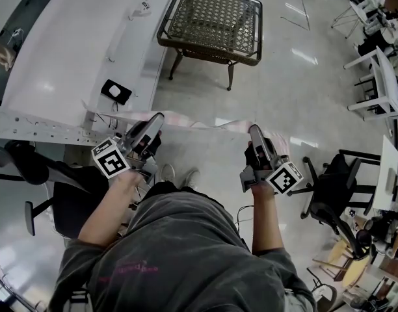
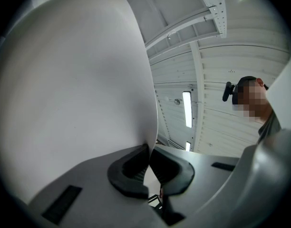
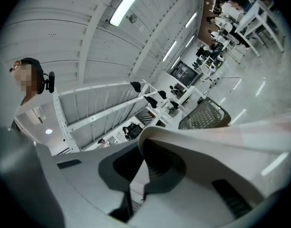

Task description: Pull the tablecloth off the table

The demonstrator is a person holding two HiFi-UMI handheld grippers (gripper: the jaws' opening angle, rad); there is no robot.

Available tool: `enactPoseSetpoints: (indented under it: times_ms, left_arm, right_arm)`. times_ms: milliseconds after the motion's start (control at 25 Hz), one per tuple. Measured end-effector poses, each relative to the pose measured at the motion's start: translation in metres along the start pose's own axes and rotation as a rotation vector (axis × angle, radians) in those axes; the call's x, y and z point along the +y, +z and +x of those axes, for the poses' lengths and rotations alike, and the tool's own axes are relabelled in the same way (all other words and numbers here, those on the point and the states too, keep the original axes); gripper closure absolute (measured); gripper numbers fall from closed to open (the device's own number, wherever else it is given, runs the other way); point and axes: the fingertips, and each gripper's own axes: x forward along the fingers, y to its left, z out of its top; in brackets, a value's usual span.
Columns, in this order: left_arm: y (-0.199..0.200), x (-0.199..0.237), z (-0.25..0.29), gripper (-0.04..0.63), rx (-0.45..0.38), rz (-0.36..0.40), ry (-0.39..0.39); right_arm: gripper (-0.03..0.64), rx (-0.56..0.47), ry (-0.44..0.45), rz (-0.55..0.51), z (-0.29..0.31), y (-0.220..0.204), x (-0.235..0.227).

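Note:
A pale tablecloth is stretched as a thin edge between my two grippers, held up off the floor in front of me. In the head view my left gripper is shut on its left end and my right gripper on its right end. The bare wicker table stands beyond them, apart from the cloth. The left gripper view is mostly filled by the white cloth, pinched in my left gripper. The right gripper view shows the cloth running rightward out of my right gripper, with the wicker table behind.
A long white counter runs along the left, with a small black item on it. Black office chairs stand at my left and right. White chairs and desks line the far right. Shiny floor lies between me and the table.

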Motion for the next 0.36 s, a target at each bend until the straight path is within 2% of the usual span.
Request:
enactPoseSetpoints:
  times_ms: [160, 360]
  left_arm:
    - [0.0003, 0.0001, -0.0001, 0.595, -0.001, 0.003, 0.0]
    - [0.0015, -0.0028, 0.002, 0.595, 0.001, 0.004, -0.003]
  right_arm:
    - [0.612, 0.004, 0.011, -0.001, 0.0019, 0.0004, 0.0008]
    - [0.612, 0.01, -0.019, -0.005, -0.0017, 0.0021, -0.0024]
